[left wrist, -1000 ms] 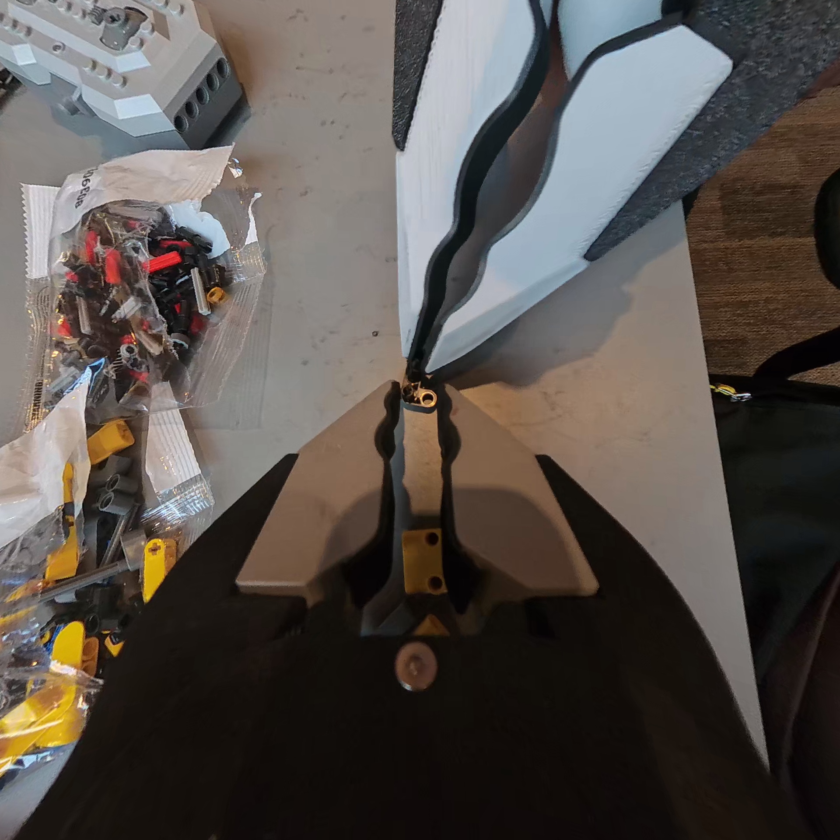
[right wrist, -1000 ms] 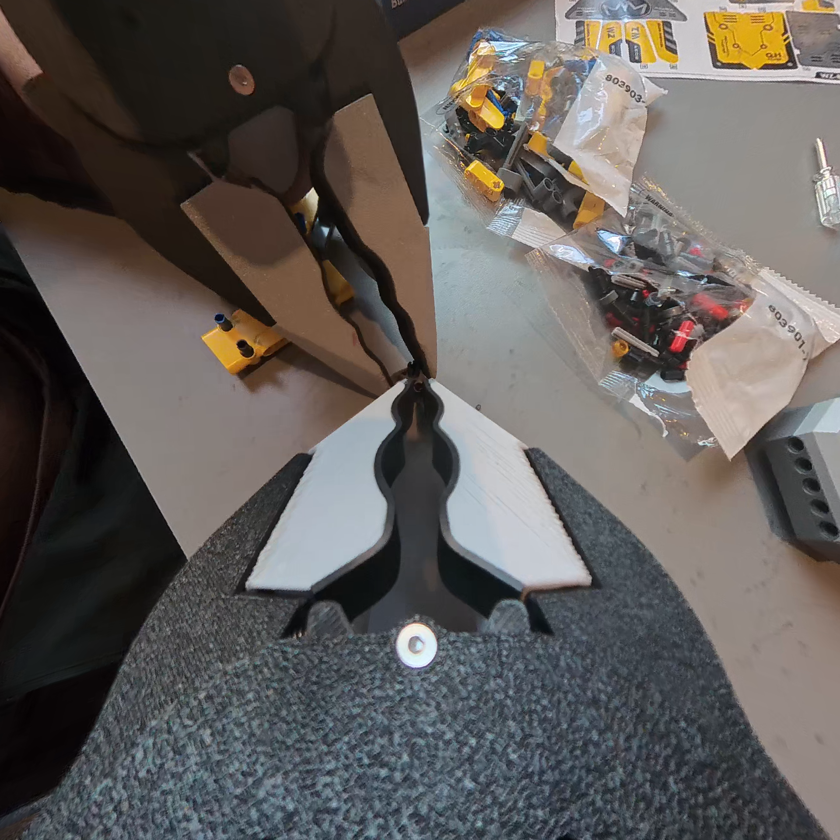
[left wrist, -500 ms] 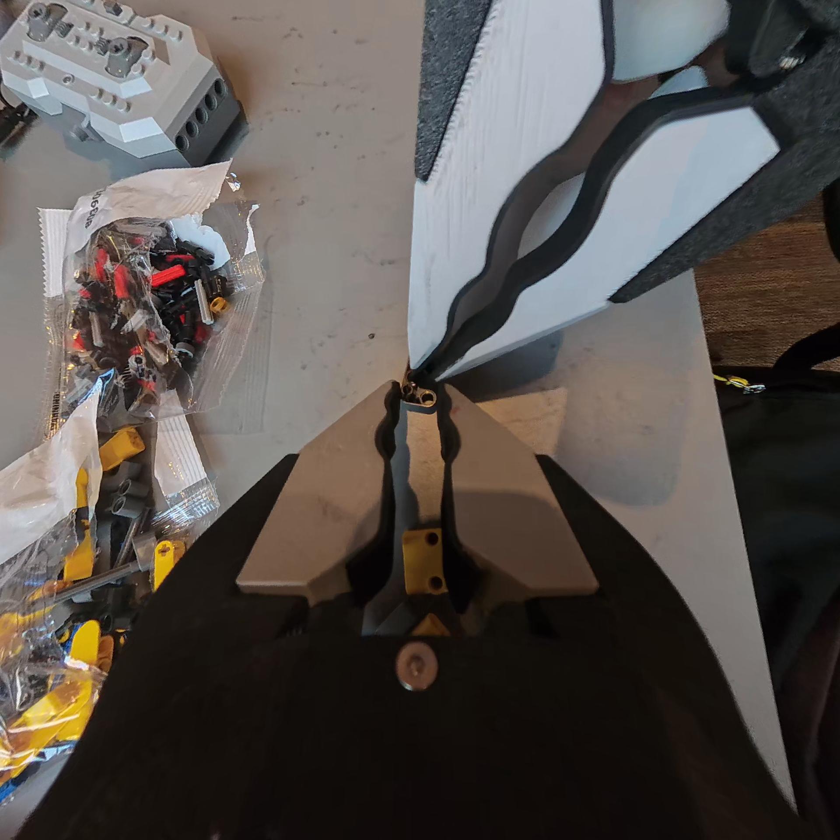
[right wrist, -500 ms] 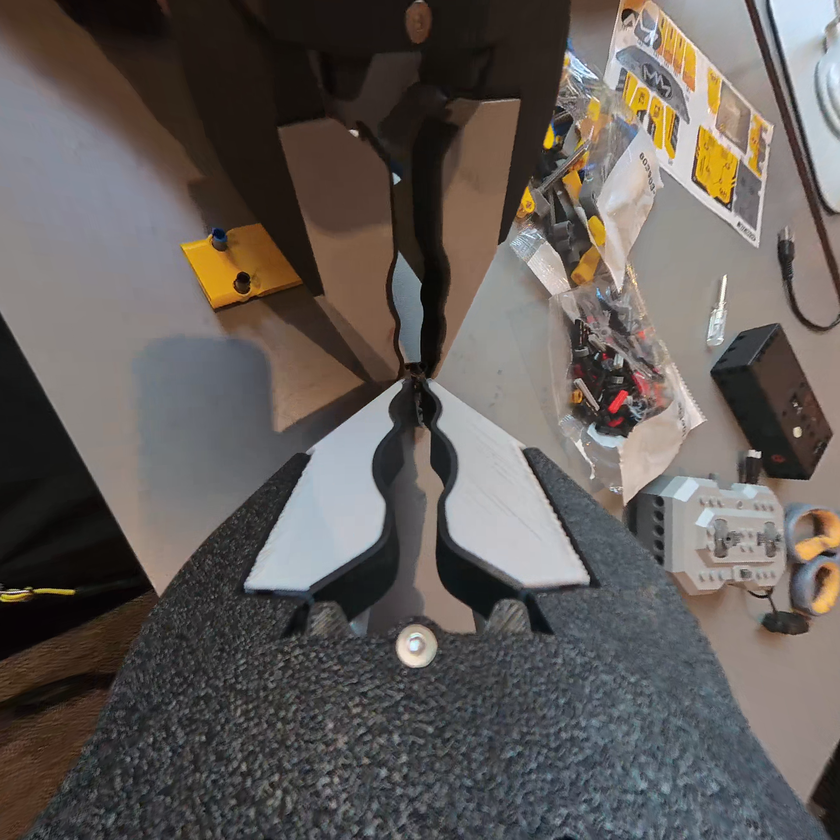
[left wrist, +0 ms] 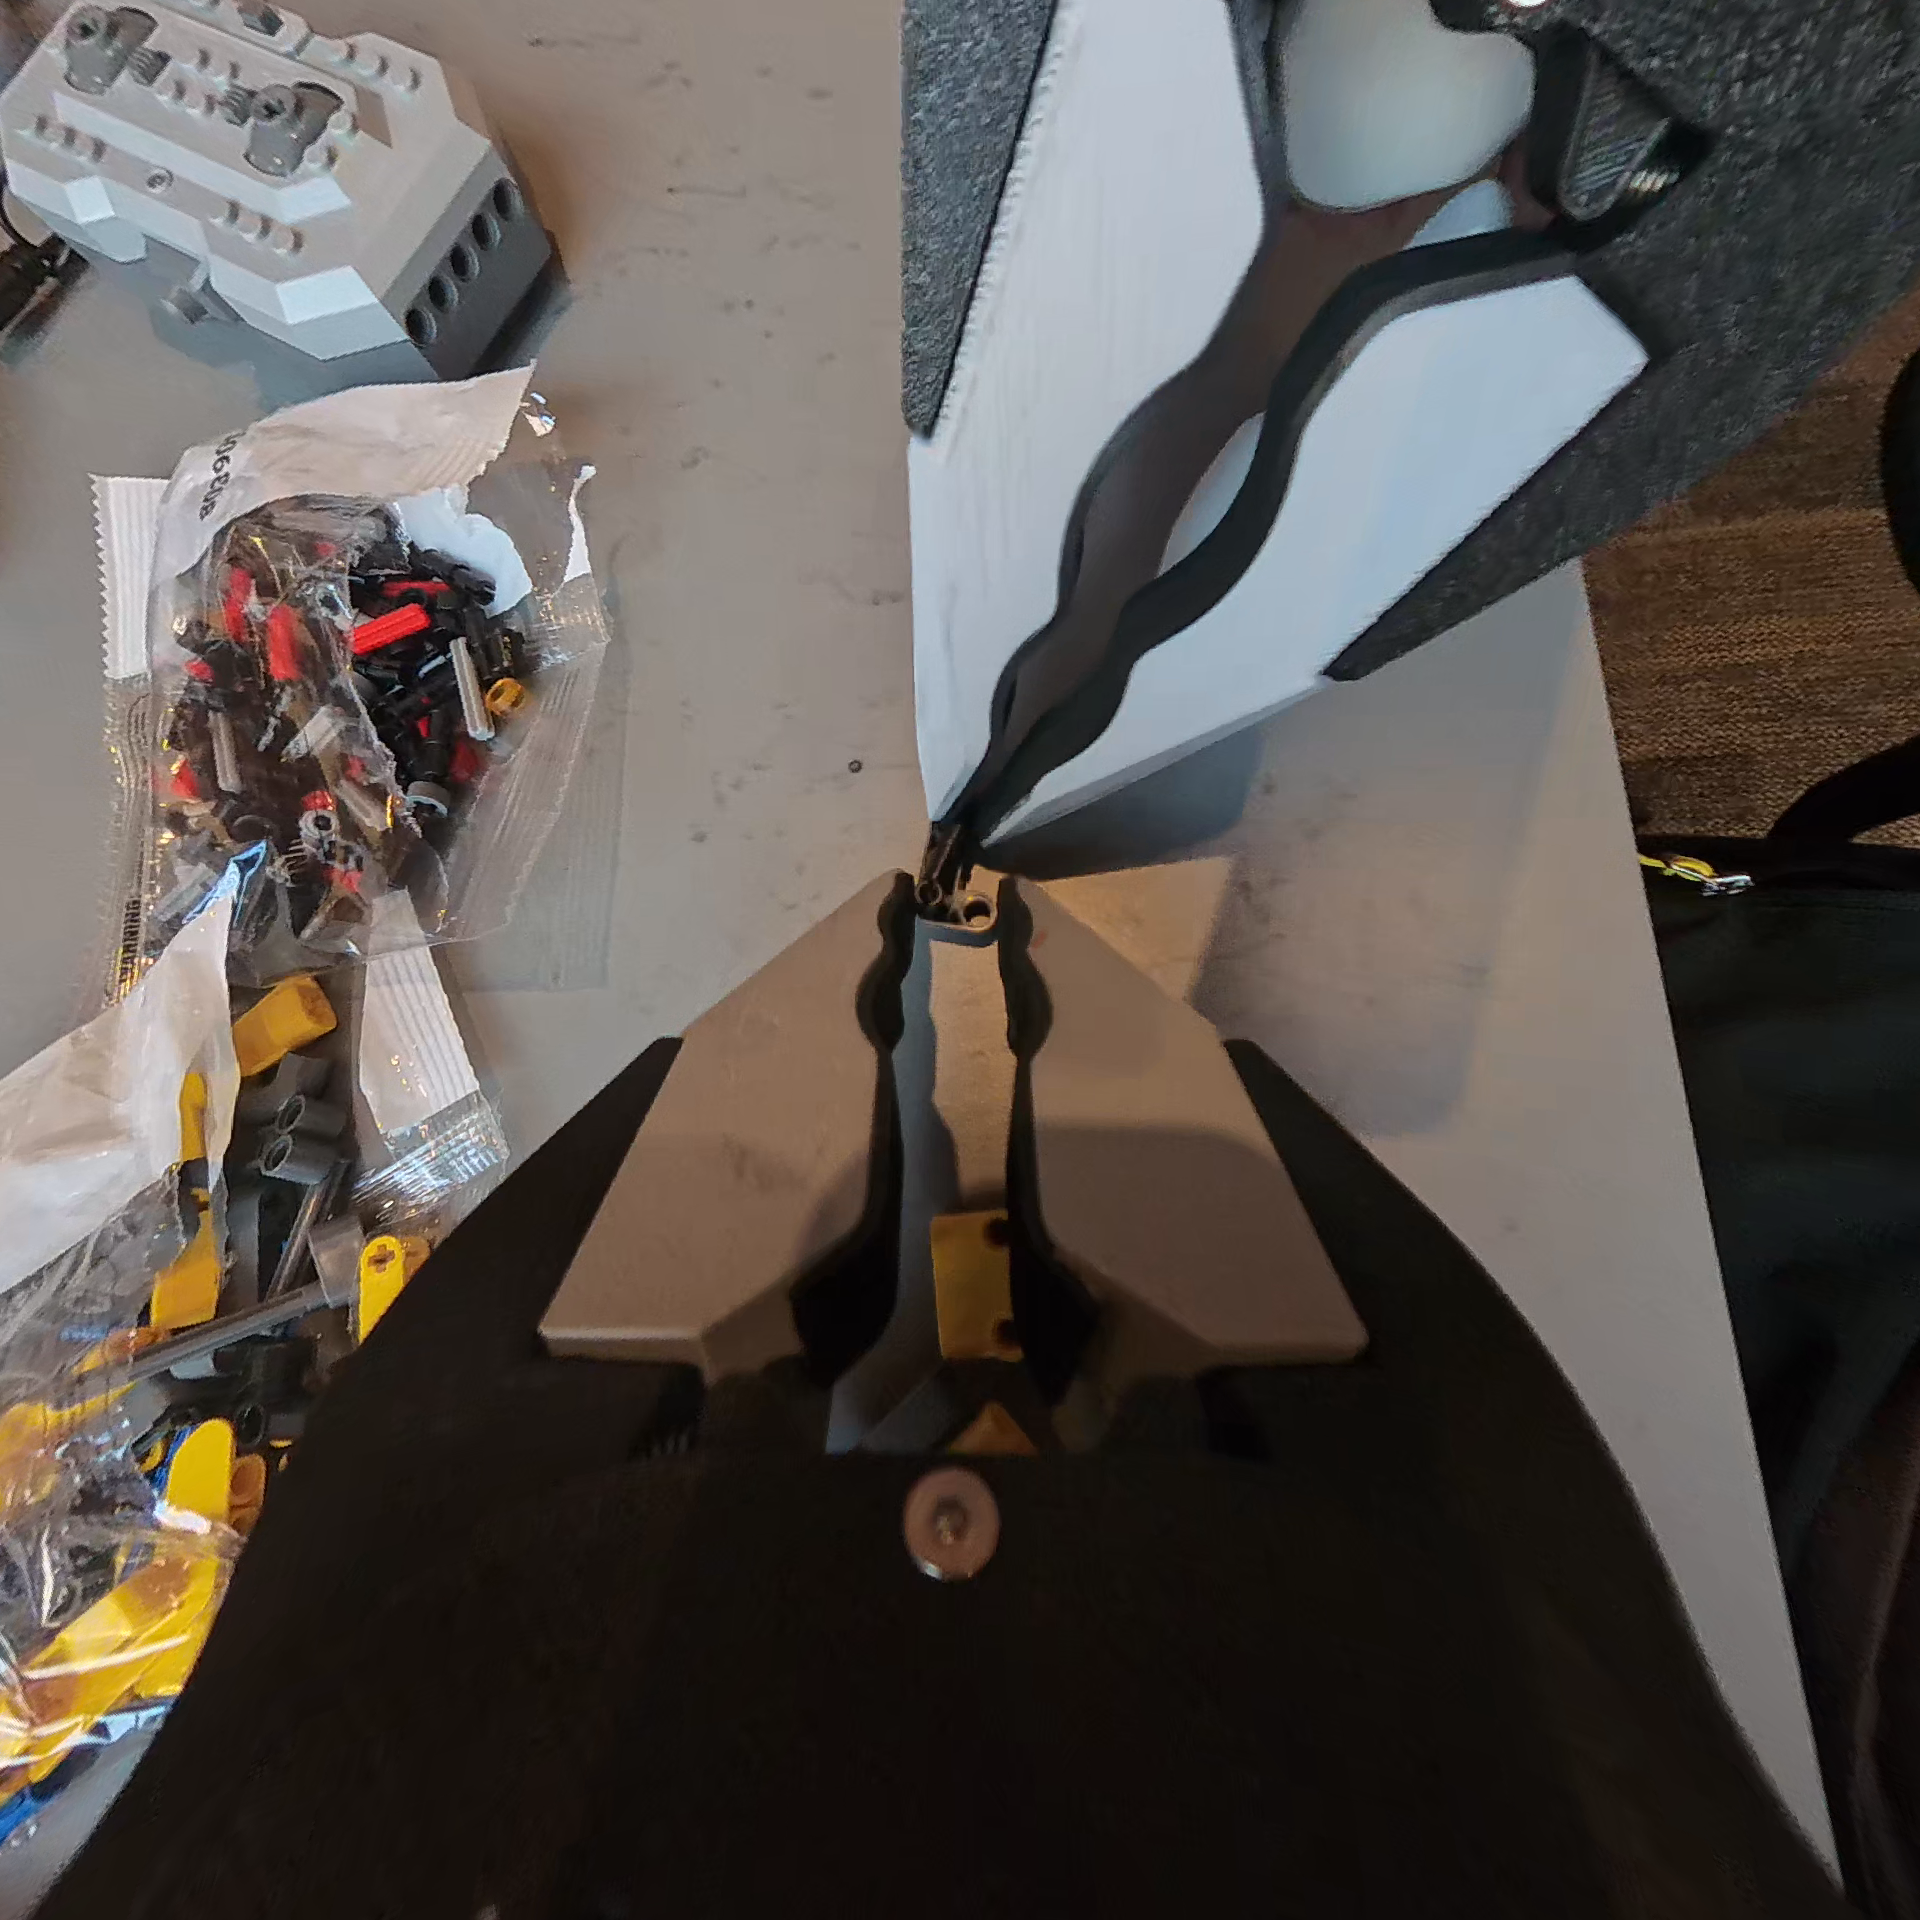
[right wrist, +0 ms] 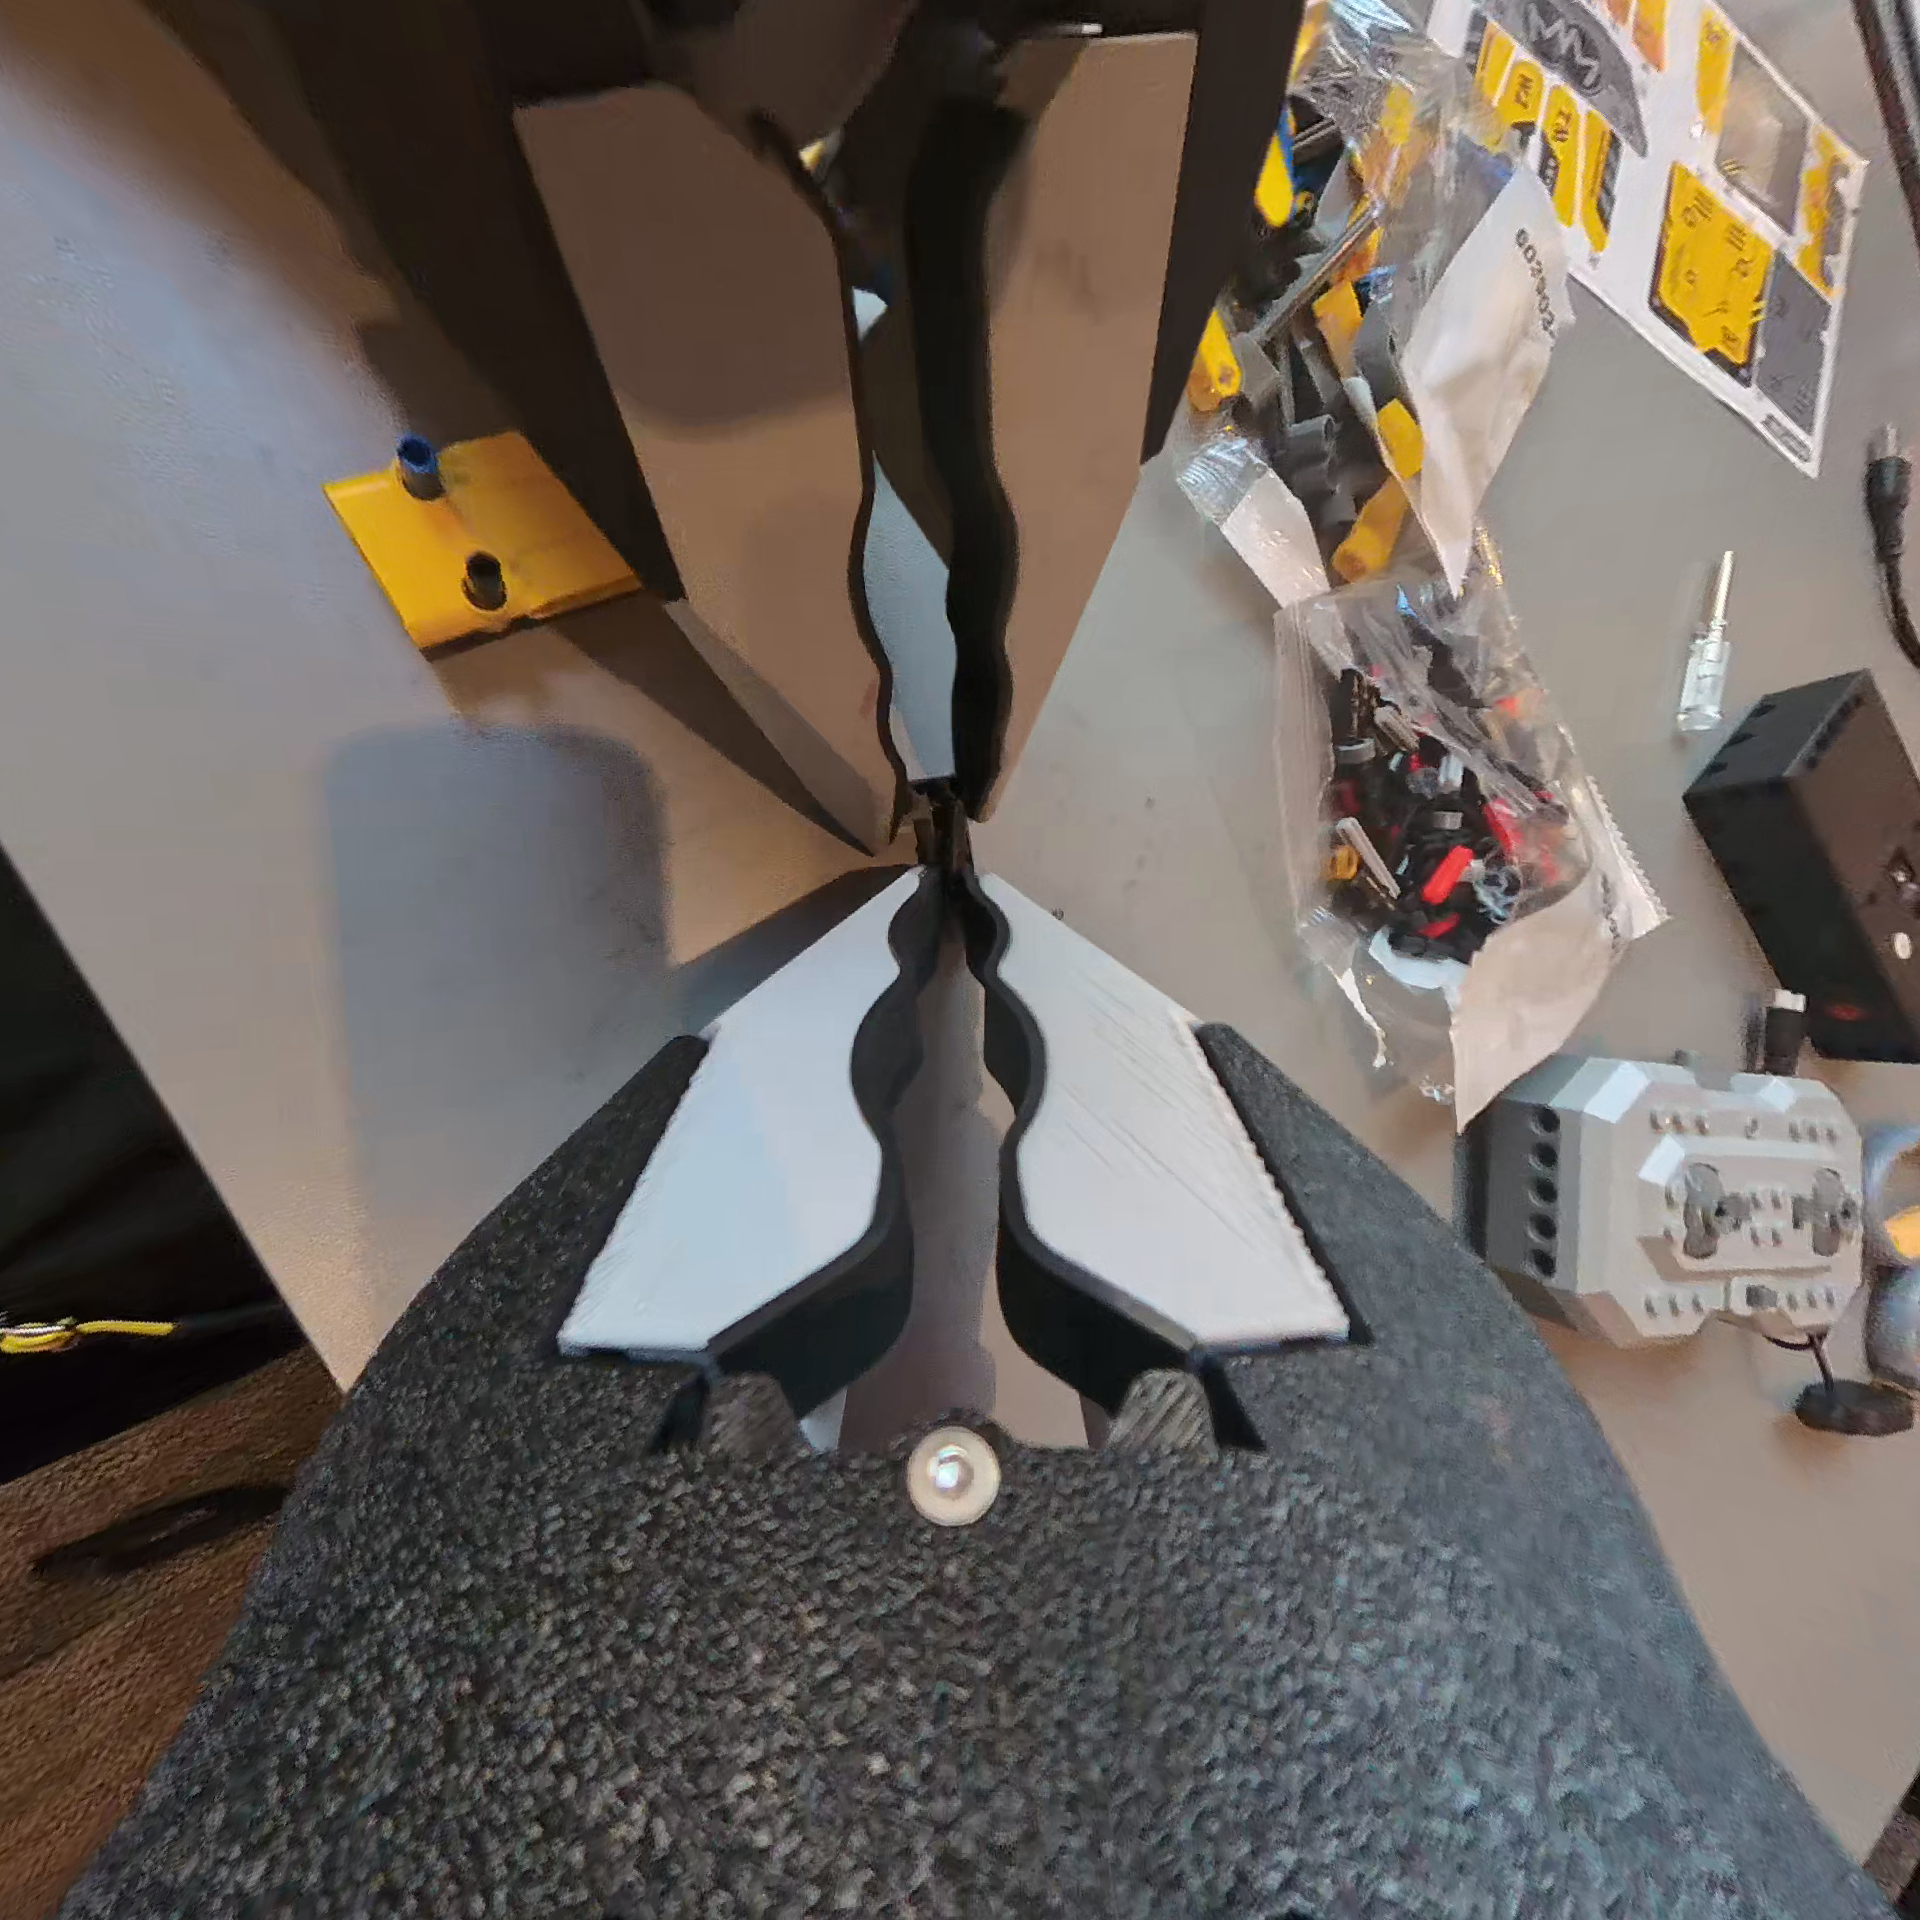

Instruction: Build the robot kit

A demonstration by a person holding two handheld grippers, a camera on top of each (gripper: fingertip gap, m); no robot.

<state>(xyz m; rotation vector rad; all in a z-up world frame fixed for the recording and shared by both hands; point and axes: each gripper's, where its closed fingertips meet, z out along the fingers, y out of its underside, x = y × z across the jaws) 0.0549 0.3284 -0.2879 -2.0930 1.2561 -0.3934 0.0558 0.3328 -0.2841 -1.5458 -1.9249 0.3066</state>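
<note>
Grippers tip to tip above the table (left wrist: 727,312): left gripper (left wrist: 956,902) clamped on a grey beam (left wrist: 966,920), right gripper (right wrist: 948,868) clamped on a black pin (right wrist: 943,821) at the beam's end.

A small grey holed connector piece (left wrist: 961,914) sits pinched at the left gripper (left wrist: 958,906) tips. A black pin (left wrist: 943,850), clamped in the right gripper (right wrist: 948,871), meets it above the grey desk (left wrist: 748,416).

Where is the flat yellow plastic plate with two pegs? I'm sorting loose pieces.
In the right wrist view the flat yellow plastic plate with two pegs lies at upper left on the grey table, near its edge, beside the black left hand-held gripper.
</note>
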